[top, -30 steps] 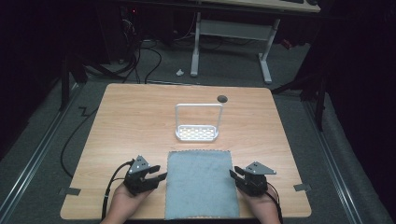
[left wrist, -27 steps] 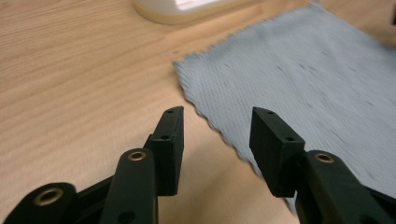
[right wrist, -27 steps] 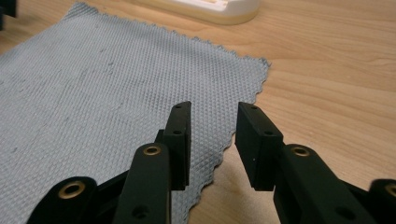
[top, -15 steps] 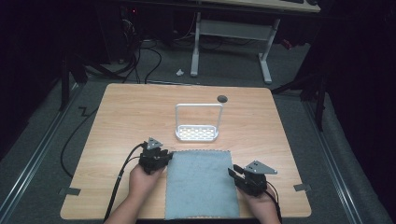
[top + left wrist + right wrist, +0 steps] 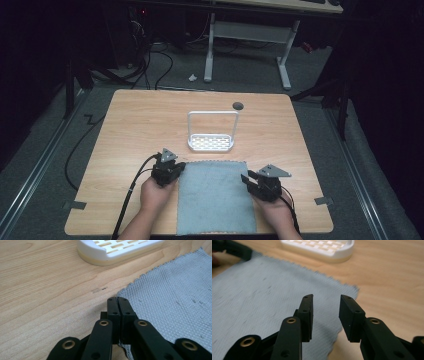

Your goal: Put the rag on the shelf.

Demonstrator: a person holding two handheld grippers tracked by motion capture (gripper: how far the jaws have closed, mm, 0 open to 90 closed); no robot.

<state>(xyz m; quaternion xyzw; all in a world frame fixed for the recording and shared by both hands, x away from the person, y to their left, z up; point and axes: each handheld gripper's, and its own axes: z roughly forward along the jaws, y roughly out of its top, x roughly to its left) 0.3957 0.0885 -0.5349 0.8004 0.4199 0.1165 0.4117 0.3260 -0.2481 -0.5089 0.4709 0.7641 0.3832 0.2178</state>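
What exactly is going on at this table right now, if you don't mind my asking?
A person holds a claw in each hand over a grey-blue cloth lying flat on a wooden table. The left claw, jaws shut, sits at the cloth's far left corner; whether it pinches the fabric is unclear. The right claw is open over the cloth's right edge. A white slotted rack with a hoop handle stands just beyond the cloth.

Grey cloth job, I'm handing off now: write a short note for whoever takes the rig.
Left gripper: jaws shut at the grey cloth's far-left corner; a pinch on it cannot be confirmed.
Right gripper: open, over the cloth's right edge, holding nothing.
White rack: just beyond the cloth on the table.
Done: cloth lies flat, unfolded.
Left: probably grip both sides, then fold or lift.
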